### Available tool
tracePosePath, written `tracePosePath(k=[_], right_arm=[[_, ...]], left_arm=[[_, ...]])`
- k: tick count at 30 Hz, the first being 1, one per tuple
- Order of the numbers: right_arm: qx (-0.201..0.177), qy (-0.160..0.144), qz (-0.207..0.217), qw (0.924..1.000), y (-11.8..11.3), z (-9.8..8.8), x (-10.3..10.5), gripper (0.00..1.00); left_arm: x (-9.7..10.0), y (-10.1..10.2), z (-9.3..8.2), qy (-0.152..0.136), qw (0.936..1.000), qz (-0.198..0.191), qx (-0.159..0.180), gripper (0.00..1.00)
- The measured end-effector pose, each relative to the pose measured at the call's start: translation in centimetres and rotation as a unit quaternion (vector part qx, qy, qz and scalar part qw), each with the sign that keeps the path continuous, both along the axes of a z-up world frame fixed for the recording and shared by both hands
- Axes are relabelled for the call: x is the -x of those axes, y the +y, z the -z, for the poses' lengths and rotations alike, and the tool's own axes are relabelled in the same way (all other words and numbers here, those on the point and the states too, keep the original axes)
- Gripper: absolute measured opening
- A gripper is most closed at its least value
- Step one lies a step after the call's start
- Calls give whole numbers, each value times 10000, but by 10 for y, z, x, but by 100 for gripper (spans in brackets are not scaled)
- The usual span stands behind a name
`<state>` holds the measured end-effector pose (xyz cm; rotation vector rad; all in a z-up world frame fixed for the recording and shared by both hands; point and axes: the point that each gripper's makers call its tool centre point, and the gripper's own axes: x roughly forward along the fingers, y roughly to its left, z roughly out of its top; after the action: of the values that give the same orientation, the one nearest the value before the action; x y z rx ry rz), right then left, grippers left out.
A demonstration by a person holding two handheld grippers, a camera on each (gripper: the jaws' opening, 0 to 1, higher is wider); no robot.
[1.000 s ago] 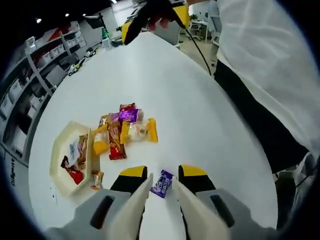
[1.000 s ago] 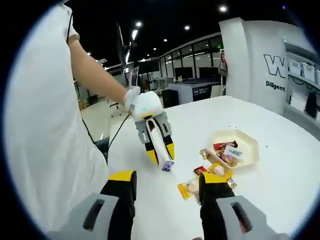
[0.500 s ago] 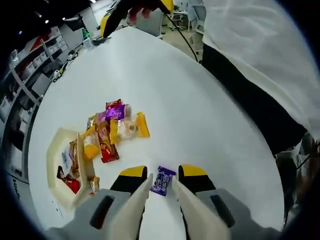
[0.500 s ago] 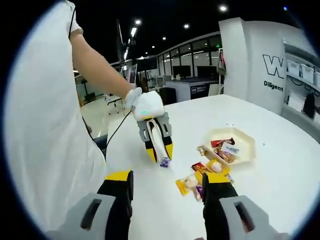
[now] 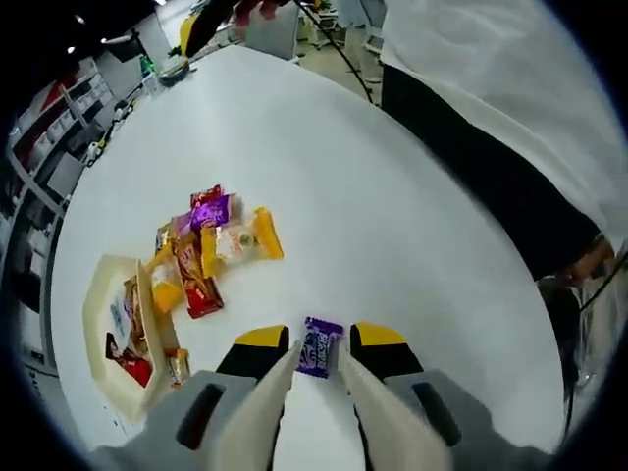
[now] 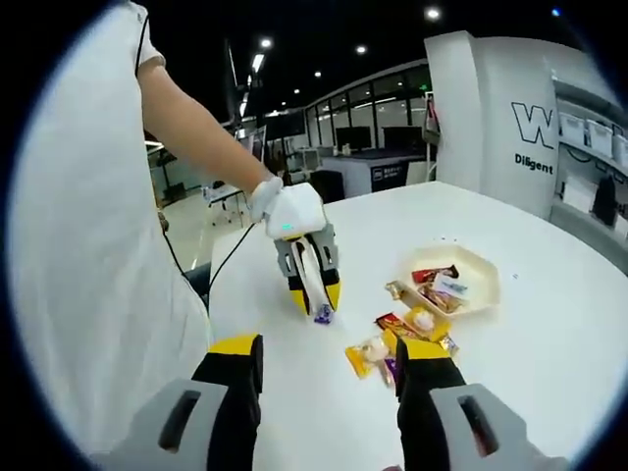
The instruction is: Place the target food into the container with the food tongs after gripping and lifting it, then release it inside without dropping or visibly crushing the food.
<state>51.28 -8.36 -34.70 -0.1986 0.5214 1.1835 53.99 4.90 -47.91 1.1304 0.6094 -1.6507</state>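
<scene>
A purple snack packet [image 5: 319, 345] is pinched between the tips of the white food tongs [image 5: 278, 381], which my left gripper [image 5: 319, 337] is shut on. From the right gripper view, the left gripper [image 6: 314, 292] points down at the white table with the packet [image 6: 322, 314] at its tip; I cannot tell whether the packet is off the surface. A cream hexagonal tray [image 5: 98, 294] [image 6: 486, 270] holds a few wrapped snacks. My right gripper [image 6: 329, 358] hovers open with nothing between its jaws.
A loose pile of wrapped snacks [image 5: 211, 245] [image 6: 392, 339] lies beside the tray. The person's white shirt and dark trousers [image 5: 491, 167] stand at the round table's edge. A black cable [image 5: 343, 59] runs off the far side. Shelves line the left wall.
The tong tips have closed onto the purple packet, which now sits deeper between them. The left camera has tilted, so pile and tray appear further left. The right gripper stays open.
</scene>
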Motion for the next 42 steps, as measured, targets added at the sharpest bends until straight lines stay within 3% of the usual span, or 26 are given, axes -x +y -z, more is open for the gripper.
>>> tracePosePath(k=[14,20,26,31,35,41,42], right_arm=[[-22,39,-24,10000,-1,0,0,50],[-29,49,-18,10000,-1,1,-1,49],[-21,52,-38,10000,0,2,-2,49],[-24,42,-69,10000,2,1,-2,48],[-41,30,-74,10000,3,0,-3,48],[-66,18,-95,9999,5,-2,-3,48],[-63,13,-96,9999,4,-2,-3,48]], left_arm=[[-5,0,6,56,9995,-287,-110,19],[-10,0,6,142,9964,-831,-31,18],[-17,2,5,310,9867,-1591,162,17],[-20,4,5,305,9842,-1738,178,16],[-28,5,-4,404,9772,-2061,313,16],[-49,0,-29,536,9607,-2610,777,16],[-55,-3,-36,589,9557,-2739,899,16]])
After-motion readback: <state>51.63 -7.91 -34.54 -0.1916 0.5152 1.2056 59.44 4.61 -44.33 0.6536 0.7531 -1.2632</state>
